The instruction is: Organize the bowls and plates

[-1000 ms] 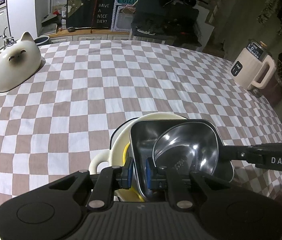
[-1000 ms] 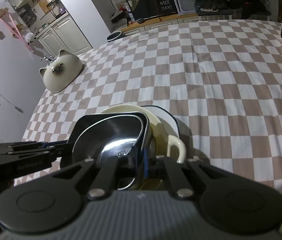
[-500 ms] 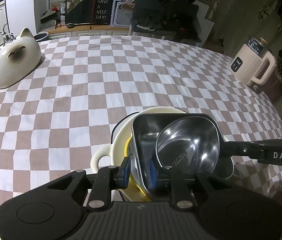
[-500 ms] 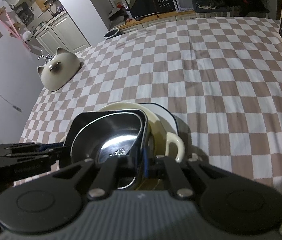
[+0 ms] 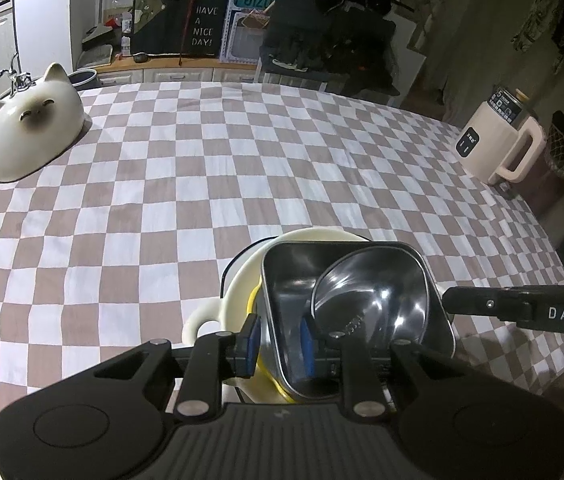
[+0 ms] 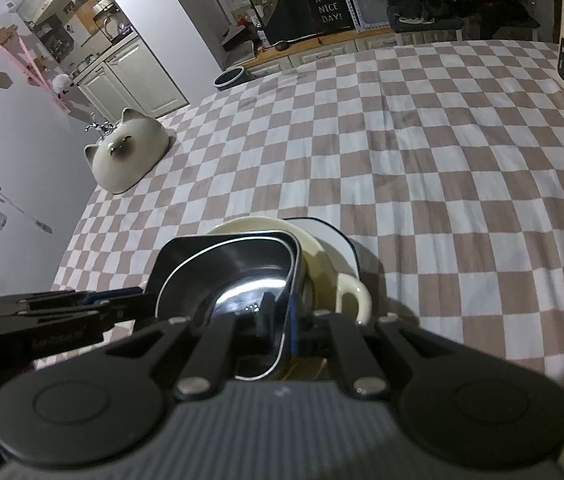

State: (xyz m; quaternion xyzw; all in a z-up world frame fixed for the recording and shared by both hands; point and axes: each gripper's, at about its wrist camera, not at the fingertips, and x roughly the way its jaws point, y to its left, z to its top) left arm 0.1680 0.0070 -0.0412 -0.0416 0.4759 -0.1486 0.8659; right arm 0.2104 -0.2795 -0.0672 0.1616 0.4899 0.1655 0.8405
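A square steel tray (image 5: 282, 280) with a round steel bowl (image 5: 370, 300) inside it sits in a cream handled bowl (image 5: 238, 292), stacked on a dark-rimmed white plate (image 6: 322, 228). My left gripper (image 5: 280, 340) straddles the tray's near wall with a gap at its blue pads (image 5: 253, 334). My right gripper (image 6: 282, 320) is shut on the tray's (image 6: 242, 248) opposite wall; it shows in the left wrist view (image 5: 522, 308). The left gripper shows in the right wrist view (image 6: 82, 304).
A cat-shaped white bowl (image 5: 30, 128) lies upside down at the far left of the checkered tablecloth (image 5: 242, 160); it also shows in the right wrist view (image 6: 130, 156). A cream electric kettle (image 5: 498, 140) stands at the right edge. Cabinets and a chalkboard sign stand beyond the table.
The left gripper's pads have spread apart from the tray wall. Both cameras have risen and tilted slightly; the stack stays in place.
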